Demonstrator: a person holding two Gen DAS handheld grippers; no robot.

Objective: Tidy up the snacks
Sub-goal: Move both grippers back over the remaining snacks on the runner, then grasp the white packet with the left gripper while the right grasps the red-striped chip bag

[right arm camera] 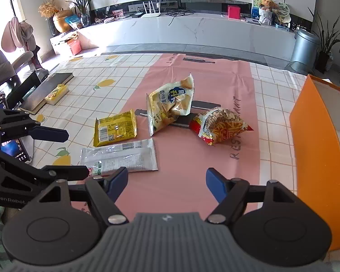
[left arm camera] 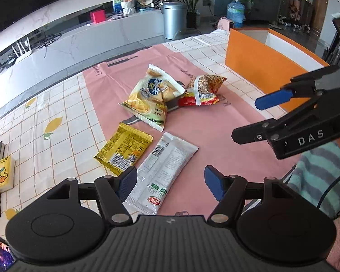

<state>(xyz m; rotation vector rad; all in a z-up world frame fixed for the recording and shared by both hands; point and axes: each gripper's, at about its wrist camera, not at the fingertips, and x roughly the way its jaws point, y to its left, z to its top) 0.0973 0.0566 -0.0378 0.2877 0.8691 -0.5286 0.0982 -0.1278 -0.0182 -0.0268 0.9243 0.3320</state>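
A tall orange cardboard box (left arm camera: 256,68) fills the upper right. Mid-frame on the pink table mat (left arm camera: 192,122) lie four snack packets (left arm camera: 147,93). Left gripper (left arm camera: 170,182) and right gripper (right arm camera: 166,181), at the bottom, gape wide, holding nothing.

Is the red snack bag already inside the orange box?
No, the red snack bag lies on the pink cloth, apart from the orange box.
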